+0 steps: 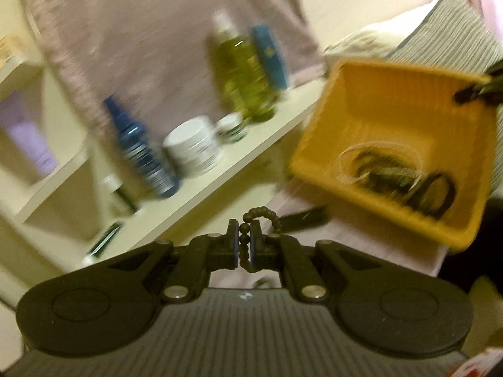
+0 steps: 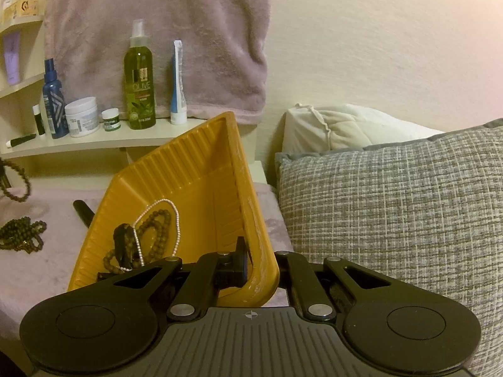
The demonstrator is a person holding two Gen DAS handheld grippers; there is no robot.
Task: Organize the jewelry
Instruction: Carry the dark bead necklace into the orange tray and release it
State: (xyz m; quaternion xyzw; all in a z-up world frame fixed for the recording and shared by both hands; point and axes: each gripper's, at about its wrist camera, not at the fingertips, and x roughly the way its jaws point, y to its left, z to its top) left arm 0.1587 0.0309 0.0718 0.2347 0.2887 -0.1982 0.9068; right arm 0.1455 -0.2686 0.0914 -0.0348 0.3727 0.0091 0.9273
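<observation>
On the far left of the right wrist view, a loop of dark beads (image 2: 17, 177) hangs at the picture's edge above the mauve cloth (image 2: 47, 270). Below it a heap of brown bead strands (image 2: 22, 234) lies on that cloth. Behind, a pale shelf (image 2: 103, 143) carries a blue spray bottle (image 2: 53, 103), a white jar (image 2: 81, 116), a small green-labelled jar (image 2: 110, 120), a green olive bottle (image 2: 140, 81) and a white-and-blue tube (image 2: 178, 84), all standing in front of a hanging mauve towel (image 2: 163, 31).

Near the middle, the yellow tray (image 2: 201, 169) is tilted up on edge. A pearl strand (image 2: 157, 220), a brown bead necklace (image 2: 157, 235) and a dark strap-like item (image 2: 121, 245) have gathered in its lower part. A black stick (image 2: 82, 212) lies on the cloth just left of the tray.

The right gripper (image 2: 253, 267) is clamped on the tray's right rim, one finger inside the wall and the other outside. To its right sit a grey woven cushion (image 2: 393, 220) and a white pillow (image 2: 345, 125).

In the blurred left wrist view, the left gripper (image 1: 245, 245) is pinched tight on a beaded bracelet (image 1: 261, 216), whose beads run between the pads and arch over the right finger. The tray (image 1: 377, 100) sits up and to the right of it, held off the cloth.
</observation>
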